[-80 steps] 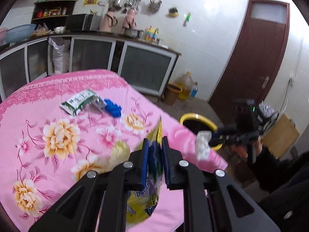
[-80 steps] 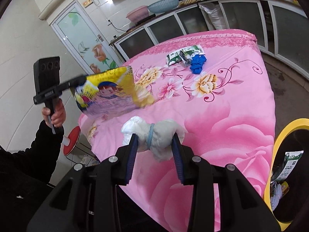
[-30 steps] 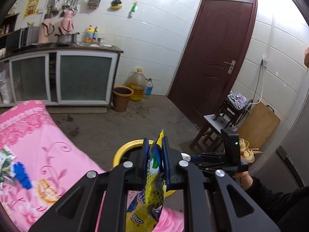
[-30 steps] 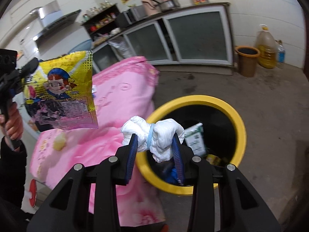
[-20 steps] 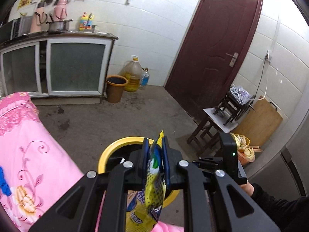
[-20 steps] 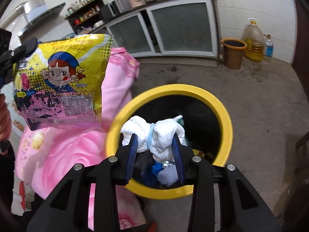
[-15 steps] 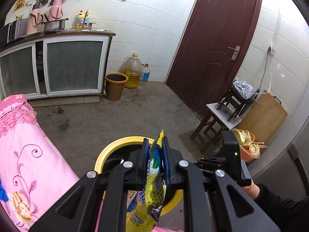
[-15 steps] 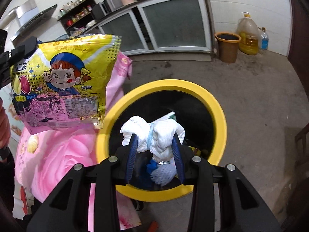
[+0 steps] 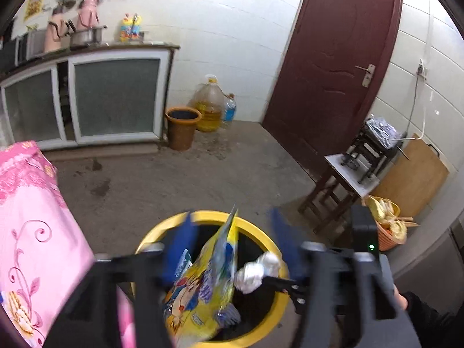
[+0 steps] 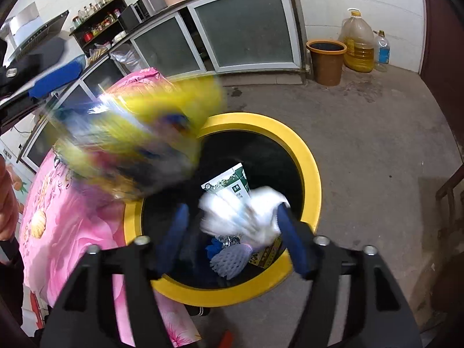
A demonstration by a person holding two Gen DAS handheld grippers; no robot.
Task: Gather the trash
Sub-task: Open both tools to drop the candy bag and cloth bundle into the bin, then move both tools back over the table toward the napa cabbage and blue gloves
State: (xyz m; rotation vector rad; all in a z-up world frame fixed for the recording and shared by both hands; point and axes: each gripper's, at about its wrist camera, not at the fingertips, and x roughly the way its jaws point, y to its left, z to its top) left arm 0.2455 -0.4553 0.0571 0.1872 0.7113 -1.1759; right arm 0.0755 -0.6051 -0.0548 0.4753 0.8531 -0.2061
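Note:
A yellow-rimmed black bin [image 9: 156, 230] [image 10: 304, 156] stands on the floor beside the table. My left gripper [image 9: 230, 248] hangs over it, its jaws opening. The yellow snack bag [image 9: 208, 284] [image 10: 130, 145] is loose between its blurred blue pads [image 9: 179, 249], dropping into the bin. My right gripper [image 10: 233, 236] [image 9: 285, 288] is above the bin too, with its jaws opening. The white wad [image 10: 243, 217] [image 9: 255, 269] sits blurred between them, still brushing the right pad [image 10: 293, 240]. A green-and-white carton [image 10: 229, 182] and a foam net [image 10: 229, 258] lie inside the bin.
The table's pink floral cloth [image 9: 34, 232] borders the bin on the left. An orange-brown bucket [image 9: 182, 127] and an oil jug [image 9: 208, 104] stand by the cabinets. A brown door [image 9: 333, 87], a wooden stool [image 9: 348, 179] and an orange basket [image 9: 385, 226] are at right.
Both grippers went from shut to spread jaws. The snack bag and the white wad have come loose and are blurred, falling toward the bin. Both hands sank closer over the bin.

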